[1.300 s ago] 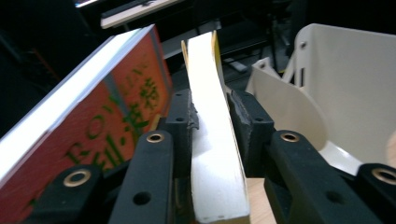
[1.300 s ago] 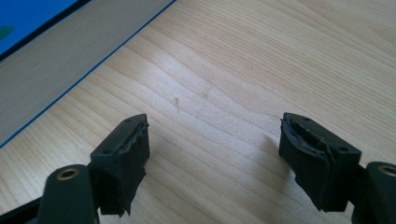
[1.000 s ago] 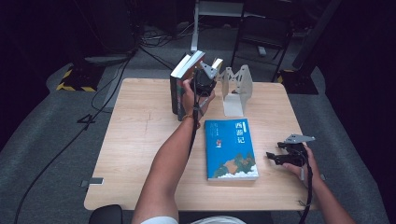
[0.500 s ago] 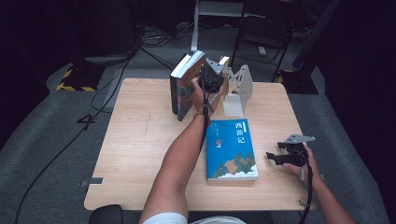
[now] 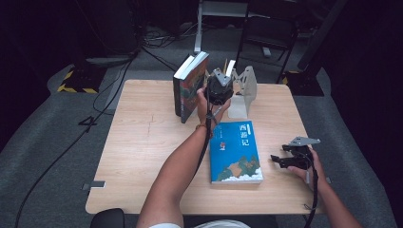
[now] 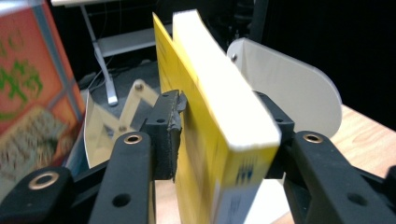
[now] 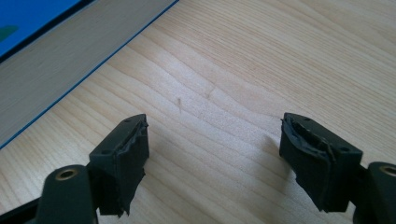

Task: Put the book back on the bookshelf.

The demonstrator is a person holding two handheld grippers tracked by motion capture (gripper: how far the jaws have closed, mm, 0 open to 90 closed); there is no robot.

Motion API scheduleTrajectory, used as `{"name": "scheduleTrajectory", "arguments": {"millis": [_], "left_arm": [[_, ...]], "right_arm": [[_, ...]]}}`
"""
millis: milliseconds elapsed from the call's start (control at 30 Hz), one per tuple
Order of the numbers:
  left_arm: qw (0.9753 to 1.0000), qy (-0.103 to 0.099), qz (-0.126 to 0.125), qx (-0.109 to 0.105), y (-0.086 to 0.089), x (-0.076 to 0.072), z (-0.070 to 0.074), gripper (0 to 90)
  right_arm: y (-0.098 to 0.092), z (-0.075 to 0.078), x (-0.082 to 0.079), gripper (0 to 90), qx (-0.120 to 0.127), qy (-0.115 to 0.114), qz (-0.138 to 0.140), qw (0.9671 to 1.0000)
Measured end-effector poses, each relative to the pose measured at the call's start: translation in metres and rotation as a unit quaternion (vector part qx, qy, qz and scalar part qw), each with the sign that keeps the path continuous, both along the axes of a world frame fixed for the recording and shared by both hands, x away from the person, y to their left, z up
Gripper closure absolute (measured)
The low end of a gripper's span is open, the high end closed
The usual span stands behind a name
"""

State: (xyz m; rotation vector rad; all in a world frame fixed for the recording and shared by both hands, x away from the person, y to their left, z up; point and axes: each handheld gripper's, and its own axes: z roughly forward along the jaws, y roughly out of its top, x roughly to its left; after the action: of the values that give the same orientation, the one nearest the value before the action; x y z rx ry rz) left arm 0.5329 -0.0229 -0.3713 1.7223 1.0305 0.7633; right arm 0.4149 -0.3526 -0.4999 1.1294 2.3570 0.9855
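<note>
Gripping a yellow book [image 6: 219, 107] between its black jaws, your left tool [image 5: 220, 86] holds the volume upright at the far side of the worktop [image 5: 138, 152], raised beside the white bookend [image 6: 285, 88]; in the left gripper view the pads press both covers, with the pale page edge facing the camera and the bookend's rounded plate just behind the book. In the high view the book shows as a thin yellow sliver above your left hand, between the bookend and a standing book with an orange patterned cover [image 5: 190, 85], which leans a little and sits just to the left of your hand. Nearer to you, a blue book [image 5: 236, 151] lies flat on the worktop, cover up. Your right tool [image 5: 291, 159] rests low near the right edge of the worktop, well apart from the left one and just right of the blue book, its jaws spread wide over bare wood with nothing between them
</note>
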Motion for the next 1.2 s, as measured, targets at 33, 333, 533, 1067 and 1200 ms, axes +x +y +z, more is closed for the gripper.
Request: {"name": "scheduleTrajectory", "arguments": {"millis": [33,333,533,1067,1200], "left_arm": [[1.0000,0.008,-0.003,-0.001,0.001,-0.001,-0.006,55.9],[0.9957,0.084,-0.023,0.032,0.001,-0.003,-0.054,61.7],[0.9969,0.072,-0.007,0.030,-0.008,-0.002,-0.054,67.7],[0.9973,0.069,-0.025,-0.010,-0.027,0.006,-0.052,57.5],[0.9966,0.073,-0.032,-0.022,-0.024,0.003,-0.051,51.2]], "right_arm": [[0.000,0.000,0.000,24.6,0.000,-0.001,0.001,1.0000],[0.000,0.000,0.000,24.5,0.001,-0.001,0.000,1.0000],[0.000,0.000,0.000,24.4,0.001,-0.001,0.001,1.0000],[-0.001,-0.001,0.000,24.3,0.003,-0.002,0.004,1.0000],[0.000,0.000,0.000,24.3,0.002,-0.001,0.003,1.0000]]}}
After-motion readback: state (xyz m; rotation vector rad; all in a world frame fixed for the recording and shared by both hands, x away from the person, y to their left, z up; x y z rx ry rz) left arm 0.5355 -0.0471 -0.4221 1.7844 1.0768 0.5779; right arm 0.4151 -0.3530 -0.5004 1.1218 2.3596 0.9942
